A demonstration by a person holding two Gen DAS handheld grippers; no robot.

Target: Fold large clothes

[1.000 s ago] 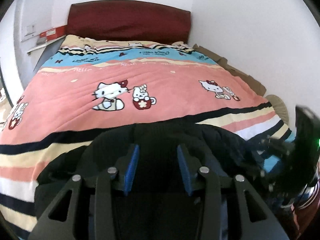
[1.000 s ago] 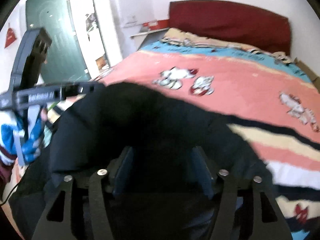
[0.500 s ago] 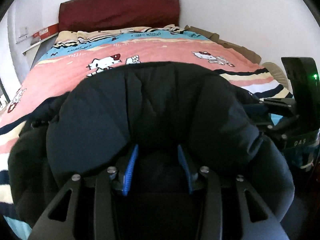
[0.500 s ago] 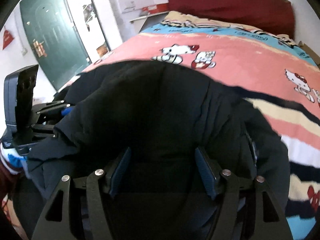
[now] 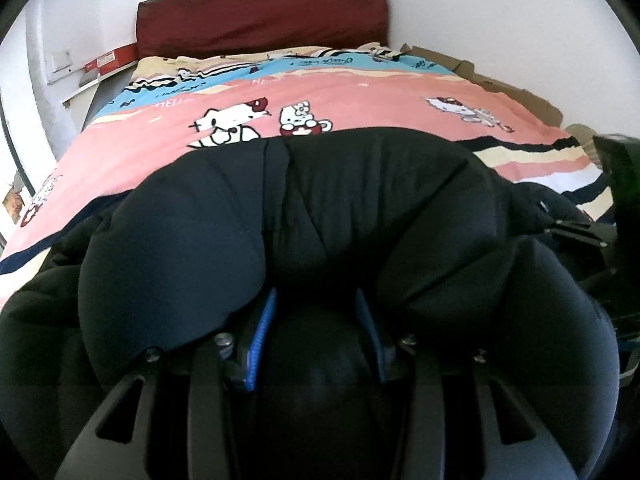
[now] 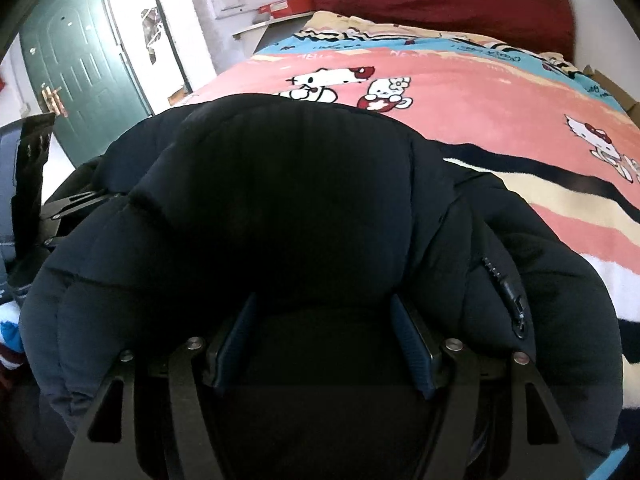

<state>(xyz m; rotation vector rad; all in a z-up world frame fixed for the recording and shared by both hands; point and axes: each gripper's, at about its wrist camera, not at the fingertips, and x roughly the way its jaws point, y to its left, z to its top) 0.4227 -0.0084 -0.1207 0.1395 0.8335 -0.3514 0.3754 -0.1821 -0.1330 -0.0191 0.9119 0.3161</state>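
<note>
A dark navy puffer jacket (image 5: 320, 216) bulges over my left gripper (image 5: 316, 320), whose blue-padded fingers (image 5: 262, 328) are shut on a thick fold of it. The same jacket (image 6: 288, 208) fills the right wrist view, where my right gripper (image 6: 324, 328) is shut on another fold; a zipper (image 6: 508, 296) shows at its right. The jacket is held at the foot of the bed (image 5: 340, 96), above its cartoon-cat cover. The right gripper shows at the right edge of the left wrist view (image 5: 616, 184), and the left gripper at the left edge of the right wrist view (image 6: 32, 168).
The pink, blue and striped bed cover (image 6: 480, 92) stretches back to a dark red headboard (image 5: 260, 16). White walls stand behind and at the right. A green door (image 6: 80, 72) and a shelf with a red box (image 6: 280, 10) are at the left.
Both grippers have lifted the jacket from low on the bed's foot to a raised bulge before the cameras; it has since dropped slightly and moved forward over the cover.
</note>
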